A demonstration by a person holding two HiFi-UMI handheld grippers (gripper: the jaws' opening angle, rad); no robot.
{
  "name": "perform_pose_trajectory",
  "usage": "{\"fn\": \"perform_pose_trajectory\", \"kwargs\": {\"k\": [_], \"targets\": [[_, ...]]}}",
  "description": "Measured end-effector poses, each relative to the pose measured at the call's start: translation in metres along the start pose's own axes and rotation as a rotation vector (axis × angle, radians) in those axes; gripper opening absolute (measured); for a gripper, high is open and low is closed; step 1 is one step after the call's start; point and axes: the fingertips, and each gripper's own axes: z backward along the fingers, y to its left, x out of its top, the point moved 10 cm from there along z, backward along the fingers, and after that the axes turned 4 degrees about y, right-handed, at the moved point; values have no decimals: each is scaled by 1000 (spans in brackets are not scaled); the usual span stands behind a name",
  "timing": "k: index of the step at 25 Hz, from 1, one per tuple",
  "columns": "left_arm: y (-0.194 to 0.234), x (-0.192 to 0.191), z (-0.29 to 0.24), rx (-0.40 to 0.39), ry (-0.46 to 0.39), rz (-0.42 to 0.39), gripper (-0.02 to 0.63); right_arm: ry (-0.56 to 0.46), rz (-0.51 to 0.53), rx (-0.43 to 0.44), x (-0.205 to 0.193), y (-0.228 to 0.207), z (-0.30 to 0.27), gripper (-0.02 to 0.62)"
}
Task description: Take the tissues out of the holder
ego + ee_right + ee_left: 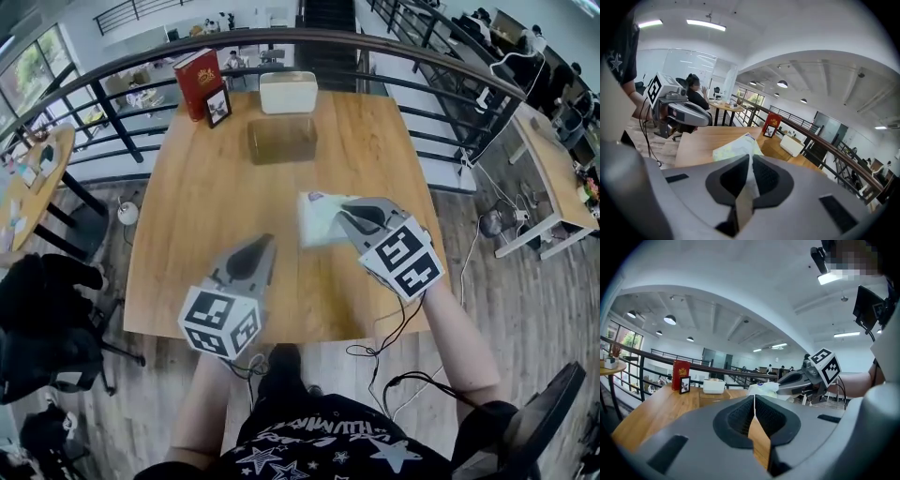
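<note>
Where the right gripper's point(749, 158) jaws meet, they are clamped on the near edge of a pack of tissues point(735, 148), whose pale wrapper runs down into the gap between the pads and fans out ahead of them. Seen from the head view, that right gripper point(344, 217) holds the tissues point(317, 218) over the near right part of the wooden table point(202, 211), well apart from the brown box point(281, 141) that sits farther back near the middle. The left gripper's point(754, 399) jaws are pressed together with nothing between them, only bare table showing past the tips. From the head view the left gripper point(262, 247) sits over the near edge of the table, to the left of the tissues and not touching them. Just behind the brown box is a white box point(288, 92), and to its left a red book point(196, 82) stands upright with a small picture frame point(217, 105) leaning in front of it. A dark railing point(112, 80) curves round the far side of the table.
</note>
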Motion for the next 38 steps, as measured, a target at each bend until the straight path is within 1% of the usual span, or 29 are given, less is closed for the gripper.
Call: {"fn": "perform_pose_trajectory", "kwargs": {"k": [5,11,17,26,31,35,38], "targets": [[-53,-21,42,-21,-8,1,20,-13,-30,-5,-23,52,62,28],[-110,-47,88,-46,6,-2,20,-11,-62,-11,-49,106,125,26],[-151,-59,128,-48,17,-20,20,-34,-92,-17,-65,142,168,25],[-167,-70,162,-68,13,-30,20,-46,-123,-17,-69,186,193,25],[-170,-81,186,-88,8,-29,20,-46,-125,-26,-65,218,201,25],[-174,-86,222,-108,28,-37,20,-52,-154,-30,-54,253,213,25],[-176,-93,260,-126,39,-41,20,-19,-160,-44,-46,292,222,23]]}}
